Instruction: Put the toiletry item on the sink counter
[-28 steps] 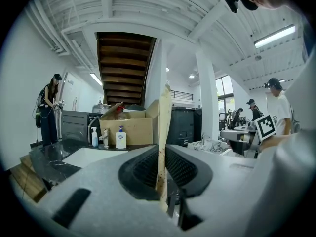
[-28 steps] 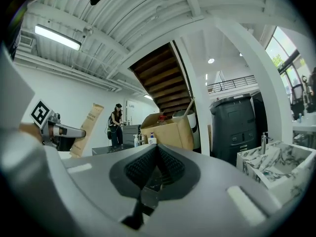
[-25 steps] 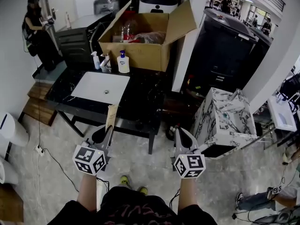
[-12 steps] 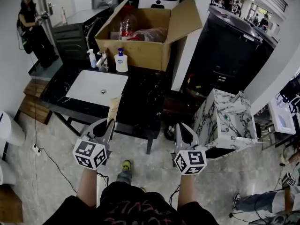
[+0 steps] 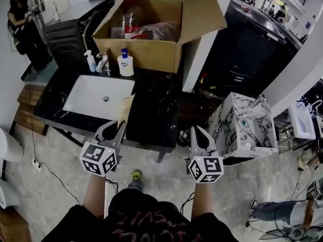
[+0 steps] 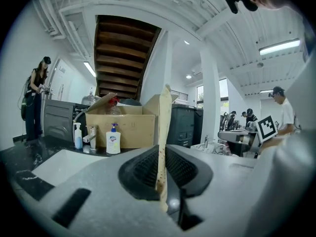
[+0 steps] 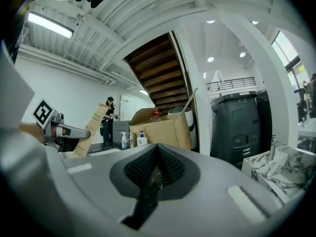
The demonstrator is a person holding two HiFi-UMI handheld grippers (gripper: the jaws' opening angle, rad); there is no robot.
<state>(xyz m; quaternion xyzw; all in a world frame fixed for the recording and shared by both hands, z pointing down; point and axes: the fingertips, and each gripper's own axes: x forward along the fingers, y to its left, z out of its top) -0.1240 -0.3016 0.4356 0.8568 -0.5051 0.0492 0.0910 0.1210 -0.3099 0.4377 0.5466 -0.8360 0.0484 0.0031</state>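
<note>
My left gripper (image 5: 116,130) is shut on a thin tan paper packet (image 5: 123,110) that stands upright from its jaws, just at the front edge of the black sink counter (image 5: 151,110). In the left gripper view the packet (image 6: 163,127) shows edge-on between the fingers of the gripper (image 6: 163,168). A white basin (image 5: 98,96) is set in the counter to the left of the packet. My right gripper (image 5: 198,135) is shut with nothing in it, over the floor to the right of the counter. The right gripper view shows its jaws (image 7: 157,158) closed together and the packet (image 7: 91,130) at the left.
At the back of the counter stand a soap bottle (image 5: 125,63), a spray bottle (image 5: 90,62), a faucet (image 5: 102,62) and an open cardboard box (image 5: 151,54). A marble-patterned cabinet (image 5: 242,130) stands to the right. A person (image 5: 20,19) is at the far left.
Both grippers and the view have moved forward toward the counter. The packet has come from short of the counter's front edge up to it. Both grippers stay shut.
</note>
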